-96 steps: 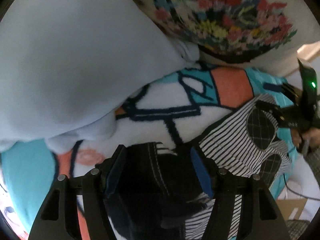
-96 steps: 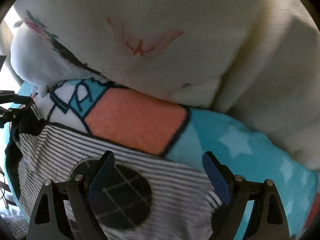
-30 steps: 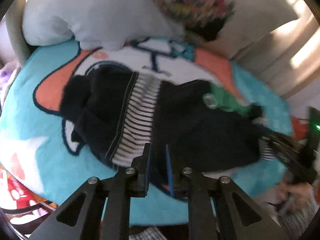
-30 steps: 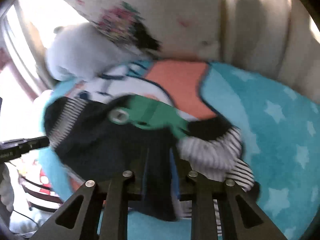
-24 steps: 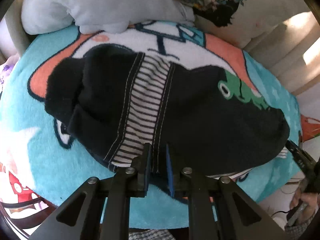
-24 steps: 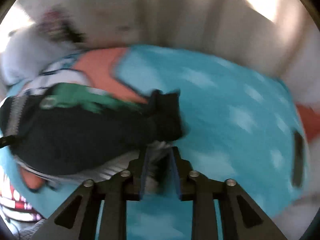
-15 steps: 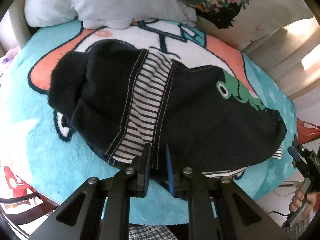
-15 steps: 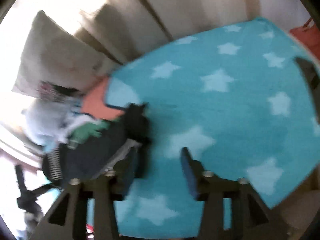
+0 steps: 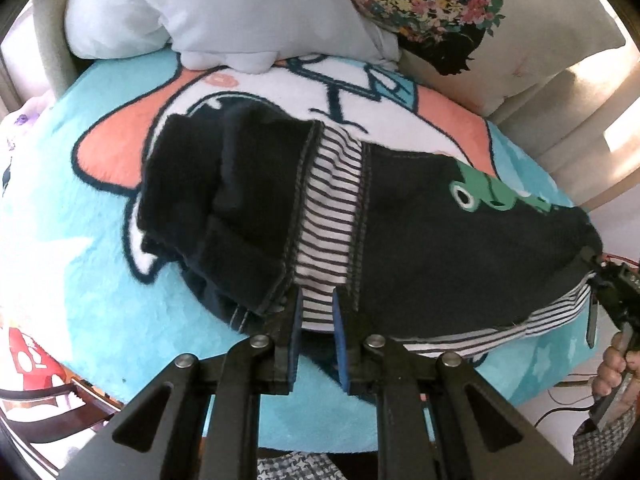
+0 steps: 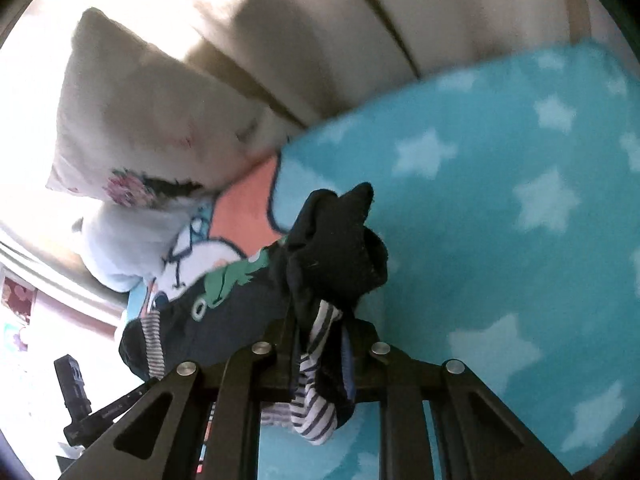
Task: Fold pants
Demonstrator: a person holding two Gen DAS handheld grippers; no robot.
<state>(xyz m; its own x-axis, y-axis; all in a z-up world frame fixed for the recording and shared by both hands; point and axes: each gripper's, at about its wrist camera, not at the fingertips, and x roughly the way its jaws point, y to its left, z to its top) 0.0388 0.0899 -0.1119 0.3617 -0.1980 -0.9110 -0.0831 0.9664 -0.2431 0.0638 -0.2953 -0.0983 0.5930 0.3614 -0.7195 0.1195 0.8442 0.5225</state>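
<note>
The pants are dark navy with a striped white lining and a green patch. They lie spread across a turquoise star blanket. My left gripper is shut on the pants' near edge at the striped panel. My right gripper is shut on the other end of the pants, with dark and striped cloth bunched between its fingers. The right gripper also shows at the right edge of the left wrist view.
A pale blue cushion and a floral pillow lie at the back of the blanket. A beige sofa back rises behind. The blanket's near edge drops off just below my left gripper.
Both grippers closed on the pants and pulled back from the pillows, and the pants now lie dark side up. The right gripper let go briefly half a second ago and has gripped the cloth again.
</note>
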